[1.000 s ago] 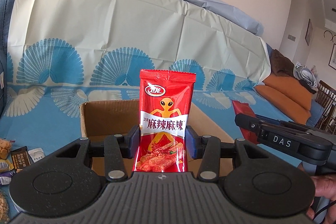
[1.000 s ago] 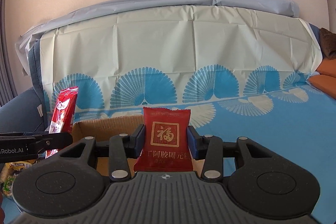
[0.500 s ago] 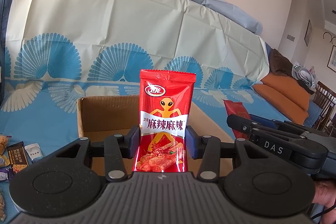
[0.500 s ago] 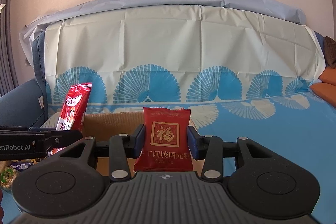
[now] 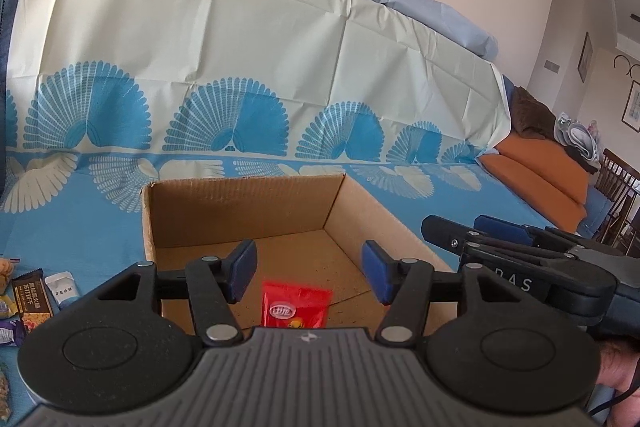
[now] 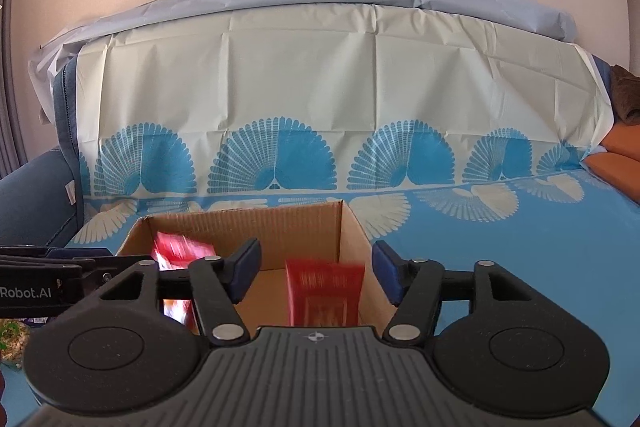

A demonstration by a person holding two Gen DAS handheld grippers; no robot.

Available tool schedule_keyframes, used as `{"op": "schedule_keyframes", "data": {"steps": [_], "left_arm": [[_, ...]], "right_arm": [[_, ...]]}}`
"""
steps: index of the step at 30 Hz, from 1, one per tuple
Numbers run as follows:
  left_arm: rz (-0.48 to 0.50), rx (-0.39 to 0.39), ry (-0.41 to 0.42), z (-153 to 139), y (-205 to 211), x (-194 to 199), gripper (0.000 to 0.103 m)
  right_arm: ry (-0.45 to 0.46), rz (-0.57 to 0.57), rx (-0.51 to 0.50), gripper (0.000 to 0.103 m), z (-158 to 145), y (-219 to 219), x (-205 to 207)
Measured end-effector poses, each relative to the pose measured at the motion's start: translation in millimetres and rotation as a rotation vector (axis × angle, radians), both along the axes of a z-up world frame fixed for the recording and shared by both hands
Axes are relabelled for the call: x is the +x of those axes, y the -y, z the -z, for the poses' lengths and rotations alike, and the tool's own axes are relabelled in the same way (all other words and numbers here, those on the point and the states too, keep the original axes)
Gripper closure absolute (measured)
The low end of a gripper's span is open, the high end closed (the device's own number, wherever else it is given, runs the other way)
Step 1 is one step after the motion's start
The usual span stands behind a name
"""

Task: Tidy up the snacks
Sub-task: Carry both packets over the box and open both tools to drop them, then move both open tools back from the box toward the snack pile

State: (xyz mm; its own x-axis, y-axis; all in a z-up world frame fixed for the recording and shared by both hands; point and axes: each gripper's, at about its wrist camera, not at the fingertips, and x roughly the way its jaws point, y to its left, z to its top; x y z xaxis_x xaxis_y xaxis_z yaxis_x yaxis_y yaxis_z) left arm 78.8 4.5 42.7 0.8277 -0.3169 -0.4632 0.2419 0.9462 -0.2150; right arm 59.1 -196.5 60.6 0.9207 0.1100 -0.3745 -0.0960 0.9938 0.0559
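An open cardboard box stands on the blue patterned cloth, also in the right wrist view. My left gripper is open above the box. Its red spicy-strip packet lies on the box floor, and shows blurred in the right wrist view. My right gripper is open over the box. The dark red packet is blurred between and below its fingers, falling into the box. The right gripper shows at the right of the left wrist view.
Several small wrapped snacks lie on the cloth left of the box. The sofa back behind is covered with a pale sheet. Orange cushions and a chair are far right.
Both grippers opened over the box. The spicy-strip packet dropped from the left gripper to the box floor, and the dark red packet left the right gripper.
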Motion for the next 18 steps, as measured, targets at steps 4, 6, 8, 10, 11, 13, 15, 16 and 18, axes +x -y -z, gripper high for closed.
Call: {"op": "schedule_keyframes", "data": {"steps": [4, 6, 8, 10, 11, 13, 15, 16, 18], "left_arm": [[-0.011, 0.001, 0.0, 0, -4, -1, 0.039], [-0.021, 0.0, 0.003, -1, -7, -1, 0.039], [-0.03, 0.001, 0.006, -1, -10, -2, 0.039], [-0.042, -0.001, 0.006, -2, -14, -2, 0.039], [-0.049, -0.005, 0.004, -2, -16, -3, 0.039], [-0.064, -0.017, 0.003, -3, -23, -4, 0.039], [-0.082, -0.028, 0.012, -4, -29, -7, 0.039], [-0.092, -0.03, 0.022, -4, -33, -10, 0.039], [-0.101, -0.025, 0.042, -5, -39, -16, 0.04]], "right_arm": [[-0.005, 0.007, -0.008, 0.034, 1, -3, 1], [-0.005, 0.007, -0.009, 0.034, 1, -3, 2], [-0.009, 0.01, -0.014, 0.034, 2, -5, 3], [-0.012, 0.013, -0.022, 0.033, 2, -8, 4], [-0.012, 0.017, -0.027, 0.033, 2, -10, 5], [-0.009, 0.024, -0.037, 0.033, 2, -13, 4], [-0.003, 0.029, -0.038, 0.033, 2, -15, 2], [0.0, 0.03, -0.035, 0.033, 2, -17, 2], [0.007, 0.031, -0.021, 0.033, 1, -19, 0]]}}
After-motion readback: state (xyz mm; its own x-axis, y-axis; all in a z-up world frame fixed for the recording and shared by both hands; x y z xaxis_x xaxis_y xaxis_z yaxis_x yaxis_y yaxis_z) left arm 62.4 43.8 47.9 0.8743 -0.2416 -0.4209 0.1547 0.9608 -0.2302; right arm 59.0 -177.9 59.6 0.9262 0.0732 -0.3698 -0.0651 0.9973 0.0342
